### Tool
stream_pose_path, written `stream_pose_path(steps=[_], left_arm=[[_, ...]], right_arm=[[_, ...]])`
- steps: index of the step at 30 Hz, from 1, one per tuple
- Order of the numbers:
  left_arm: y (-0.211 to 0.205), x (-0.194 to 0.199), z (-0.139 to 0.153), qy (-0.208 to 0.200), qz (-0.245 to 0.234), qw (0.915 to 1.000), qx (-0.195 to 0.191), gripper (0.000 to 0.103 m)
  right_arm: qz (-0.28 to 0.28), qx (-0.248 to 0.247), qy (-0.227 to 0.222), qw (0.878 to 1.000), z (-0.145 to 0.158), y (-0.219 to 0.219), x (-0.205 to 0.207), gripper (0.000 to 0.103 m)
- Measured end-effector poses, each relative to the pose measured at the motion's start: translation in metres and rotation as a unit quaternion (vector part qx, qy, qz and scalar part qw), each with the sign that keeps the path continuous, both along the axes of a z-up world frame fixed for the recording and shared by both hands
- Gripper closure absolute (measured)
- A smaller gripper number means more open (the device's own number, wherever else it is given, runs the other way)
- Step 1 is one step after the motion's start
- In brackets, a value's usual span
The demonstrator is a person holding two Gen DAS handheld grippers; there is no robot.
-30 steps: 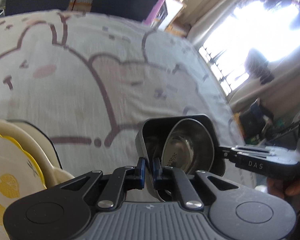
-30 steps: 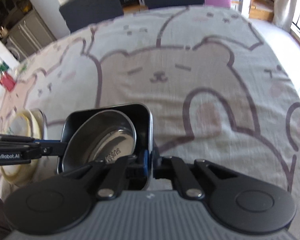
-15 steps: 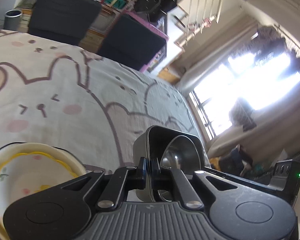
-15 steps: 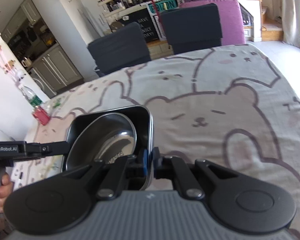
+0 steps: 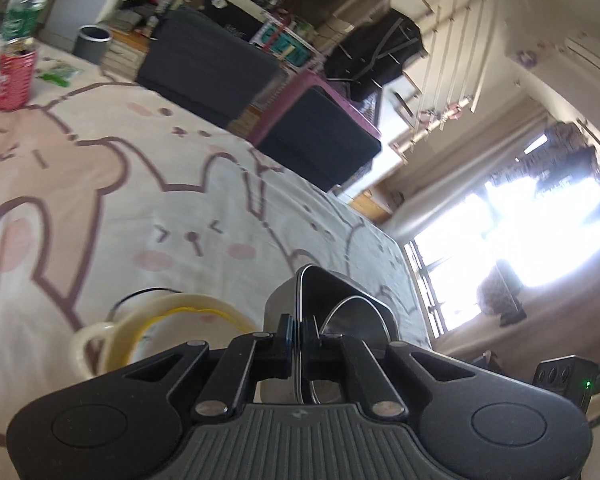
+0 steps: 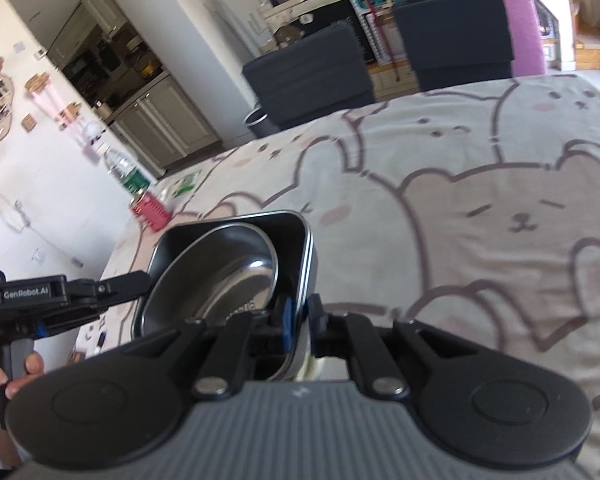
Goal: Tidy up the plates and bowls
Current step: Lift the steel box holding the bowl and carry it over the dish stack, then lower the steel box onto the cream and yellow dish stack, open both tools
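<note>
**Two hand-held grippers carry one black tray with a steel bowl inside**

One dark, rounded-rectangular metal tray (image 6: 300, 236) hangs above the tabletop (image 6: 460, 208), gripped from two sides. Inside it one shiny round steel bowl (image 6: 216, 276) leans tilted against the tray's wall. The left hand-held gripper (image 5: 299, 330) is clamped tight on the thin rim of the tray's wall, blue pads pressing from both sides. The right hand-held gripper (image 6: 298, 316) has its fingers either side of the opposite rim; its jaws have just been opening a little, with the rim between them, and a sliver of gap shows at the outer pad.

Below the tray, in the left wrist view, sits one cream ceramic dish (image 5: 148, 320) with a loop handle and a wavy yellow line inside its rim. A soft cloth printed with brown-outlined bears and rabbits covers the tabletop.

At the far end stand one red can (image 5: 13, 76), one clear plastic bottle (image 5: 24, 12) with a green label, and a green-printed packet (image 5: 58, 72). Two dark upholstered chairs (image 6: 312, 76) stand behind the tabletop, and one grey round bin (image 5: 93, 42) is on the floor. A person's fingers (image 6: 4, 376) wrap the left handle.
</note>
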State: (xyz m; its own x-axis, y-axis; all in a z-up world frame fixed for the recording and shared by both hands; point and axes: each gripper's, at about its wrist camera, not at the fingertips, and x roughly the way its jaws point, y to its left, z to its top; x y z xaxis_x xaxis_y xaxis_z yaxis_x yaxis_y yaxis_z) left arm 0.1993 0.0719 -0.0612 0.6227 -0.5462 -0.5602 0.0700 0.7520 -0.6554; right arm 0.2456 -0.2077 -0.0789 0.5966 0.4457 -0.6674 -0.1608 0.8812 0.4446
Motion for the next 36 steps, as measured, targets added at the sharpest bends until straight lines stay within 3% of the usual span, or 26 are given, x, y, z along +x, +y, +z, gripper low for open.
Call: stream_pose_path(steps=[9,18,36], left_arm=[[0.033,-0.010,-0.023,0.033,0.037,0.9988,0.000,0.099],[0.042,-0.005,-0.042,0.061,0.047,0.9967,0.027,0.099],[0.041,0.000,-0.056,0.083,0.044,0.9946,0.043,0.099]], right_arm=[[0.018,-0.006,0.040,0.999,-0.020,0.040,0.012,0.093],[0.035,-0.022,0.060,0.997,-0.029,0.062,0.014,0.093],[0.034,-0.038,0.077,0.996,-0.037,0.073,0.021,0.093]])
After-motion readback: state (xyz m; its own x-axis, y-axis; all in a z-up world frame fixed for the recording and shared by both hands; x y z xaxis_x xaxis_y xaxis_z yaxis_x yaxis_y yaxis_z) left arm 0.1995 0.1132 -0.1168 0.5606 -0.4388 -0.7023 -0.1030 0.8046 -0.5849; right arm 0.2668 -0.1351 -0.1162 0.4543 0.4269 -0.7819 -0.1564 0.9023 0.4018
